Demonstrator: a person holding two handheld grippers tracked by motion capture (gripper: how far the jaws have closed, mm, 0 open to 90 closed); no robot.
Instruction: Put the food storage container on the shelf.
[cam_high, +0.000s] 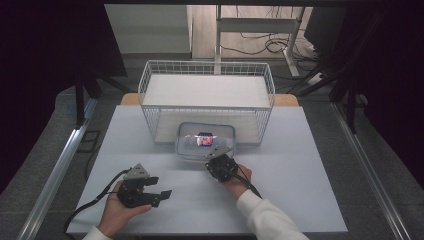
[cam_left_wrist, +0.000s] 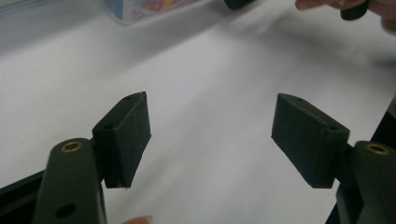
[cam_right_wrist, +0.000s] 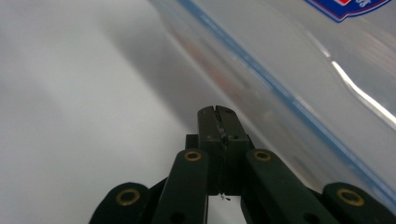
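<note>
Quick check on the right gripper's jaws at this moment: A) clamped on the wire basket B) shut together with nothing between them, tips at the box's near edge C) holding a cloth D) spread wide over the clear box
B: in the right gripper view the right gripper has both pads pressed flat together with nothing between them, beside the blue-trimmed edge of the clear plastic box.

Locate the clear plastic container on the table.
In the high view the clear container sits mid-table, just before the wire basket, with the right gripper at its near edge.
</note>
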